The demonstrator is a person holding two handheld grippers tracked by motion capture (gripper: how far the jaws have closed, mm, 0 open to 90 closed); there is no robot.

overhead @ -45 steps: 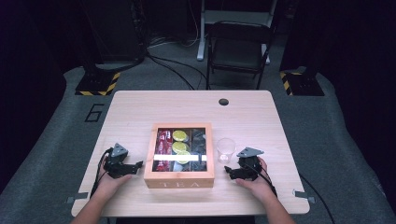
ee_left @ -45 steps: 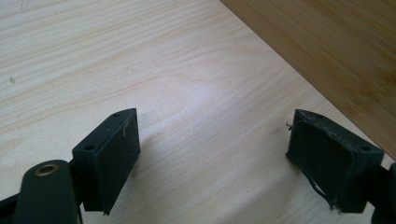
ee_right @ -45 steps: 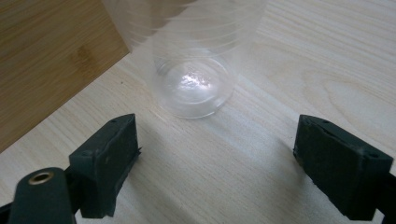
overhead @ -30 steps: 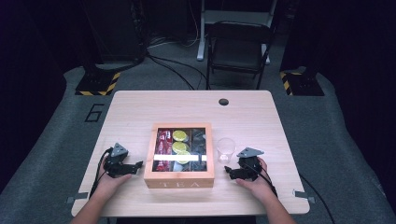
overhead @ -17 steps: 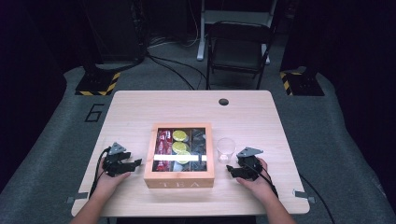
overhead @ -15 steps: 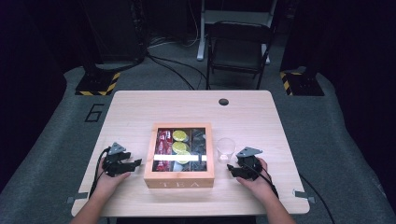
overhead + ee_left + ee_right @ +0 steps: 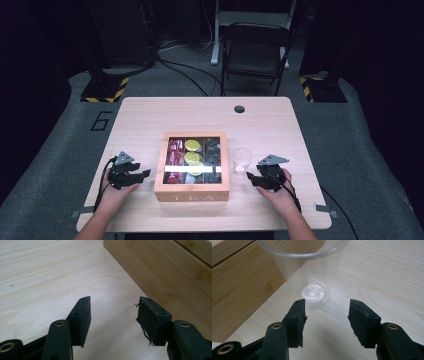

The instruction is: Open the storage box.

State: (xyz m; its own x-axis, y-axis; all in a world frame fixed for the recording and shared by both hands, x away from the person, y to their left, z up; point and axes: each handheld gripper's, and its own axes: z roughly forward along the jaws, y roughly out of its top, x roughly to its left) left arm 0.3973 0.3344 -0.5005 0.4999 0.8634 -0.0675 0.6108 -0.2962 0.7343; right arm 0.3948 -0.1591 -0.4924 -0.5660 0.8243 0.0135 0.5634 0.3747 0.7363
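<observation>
We hold our right gripper (image 7: 325, 315) with its jaws spread wide and empty, just short of the clear, thin-walled plastic cup (image 7: 308, 270), which stands upright on the pale wooden table (image 7: 150, 120) just beside the right wall of the square wooden tea box with a glass lid (image 7: 192, 165). Our left gripper (image 7: 113, 315) is equally wide open and holds nothing, resting on the table near the box's left wall. The cup looks light and flimsy, so we judge that a jaw nudging its base could tip or skid it against the box, and a hard squeeze could buckle its wall.
</observation>
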